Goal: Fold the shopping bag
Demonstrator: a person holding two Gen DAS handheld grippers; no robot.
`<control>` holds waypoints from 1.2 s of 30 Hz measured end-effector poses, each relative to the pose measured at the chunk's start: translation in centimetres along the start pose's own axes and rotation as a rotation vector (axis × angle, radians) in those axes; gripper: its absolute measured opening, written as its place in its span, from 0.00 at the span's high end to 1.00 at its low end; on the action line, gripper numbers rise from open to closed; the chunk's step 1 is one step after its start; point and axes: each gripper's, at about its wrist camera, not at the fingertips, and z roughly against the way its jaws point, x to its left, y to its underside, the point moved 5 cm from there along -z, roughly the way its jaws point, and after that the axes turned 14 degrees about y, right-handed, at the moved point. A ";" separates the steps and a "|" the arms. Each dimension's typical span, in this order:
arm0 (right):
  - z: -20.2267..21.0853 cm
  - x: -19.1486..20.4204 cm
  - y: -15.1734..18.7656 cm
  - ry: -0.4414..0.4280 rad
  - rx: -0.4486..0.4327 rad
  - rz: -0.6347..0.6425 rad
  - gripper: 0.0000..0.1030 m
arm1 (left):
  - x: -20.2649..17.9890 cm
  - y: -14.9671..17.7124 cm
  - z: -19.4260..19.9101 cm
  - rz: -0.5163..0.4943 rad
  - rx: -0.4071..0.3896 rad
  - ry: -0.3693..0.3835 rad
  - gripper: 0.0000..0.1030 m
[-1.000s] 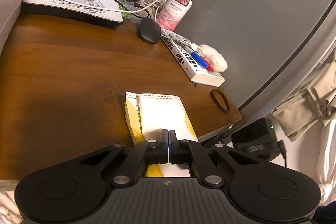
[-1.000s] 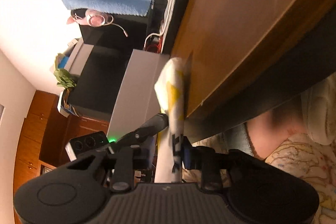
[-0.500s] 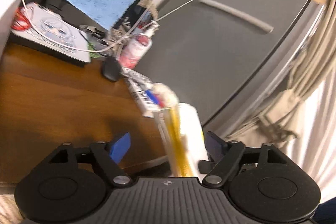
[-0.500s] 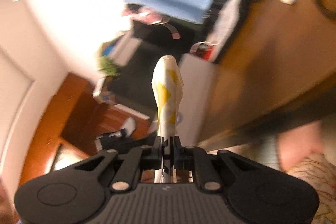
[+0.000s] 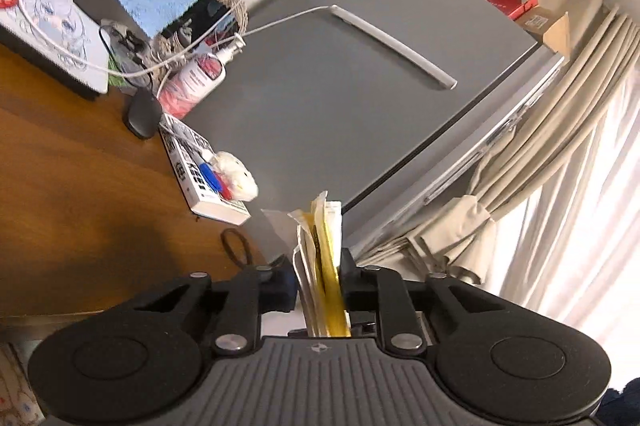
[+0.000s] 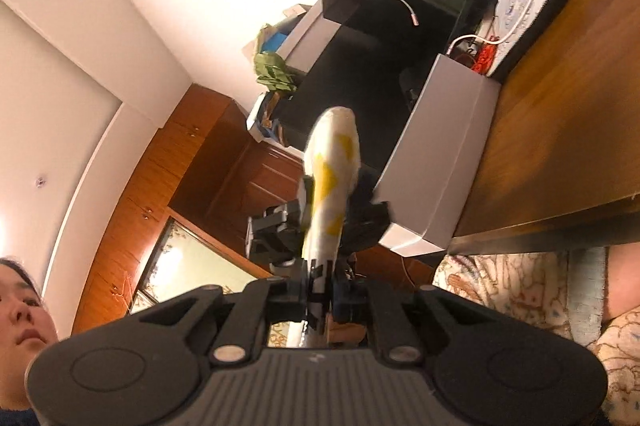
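The folded white and yellow shopping bag [image 5: 320, 250] is held in the air off the desk's right end, seen edge-on in the left wrist view. My left gripper [image 5: 319, 284] is shut on its folded layers. In the right wrist view the same bag [image 6: 332, 178] sticks up as a narrow folded strip, and my right gripper [image 6: 320, 290] is shut on its lower end. The left gripper [image 6: 280, 230] shows behind the bag there.
The wooden desk [image 5: 80, 186] holds a book [image 5: 196, 170] with pens, a black mouse [image 5: 142, 114], a hair tie [image 5: 236, 246] and a pump bottle [image 5: 196, 78]. A grey fridge [image 5: 360, 98] stands to the right, curtains [image 5: 560, 166] beyond. A grey box [image 6: 436, 162] sits at the desk's left end.
The bag has been lifted off the desk into the air. My left gripper opened mid-way and has closed again on the folded layers; both grippers swung upward and turned.
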 end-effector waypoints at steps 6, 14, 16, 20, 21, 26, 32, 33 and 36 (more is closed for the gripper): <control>0.2 -0.3 -0.3 0.082 -0.039 0.029 0.77 | -2.8 0.1 -0.4 -0.262 -0.022 -0.242 0.87; 1.4 3.0 -2.4 0.567 -0.174 0.288 0.38 | -7.6 2.5 -3.3 -0.958 0.059 -0.771 0.87; 1.0 4.6 -2.6 0.741 -0.172 0.400 0.30 | -7.7 3.3 -4.1 -1.099 0.094 -0.873 0.87; 0.2 8.0 -2.9 1.046 -0.219 0.612 0.11 | -7.0 4.2 -4.9 -1.313 0.156 -1.034 0.87; 0.3 8.7 -3.1 1.049 -0.232 0.644 0.06 | -6.8 4.4 -4.9 -1.356 0.162 -1.065 0.87; 0.3 12.1 -4.9 0.989 -0.220 0.717 0.03 | -6.3 5.5 -4.7 -1.617 0.196 -1.194 0.87; -1.4 11.7 -8.2 0.763 -0.187 0.298 0.20 | -5.5 6.4 -5.1 -1.865 0.286 -1.254 0.86; -1.9 11.3 -8.7 0.705 -0.157 0.237 0.24 | -5.4 6.5 -5.1 -1.902 0.301 -1.265 0.86; -3.6 10.7 -9.8 0.595 -0.101 0.103 0.44 | -4.8 6.5 -5.1 -1.981 0.345 -1.296 0.86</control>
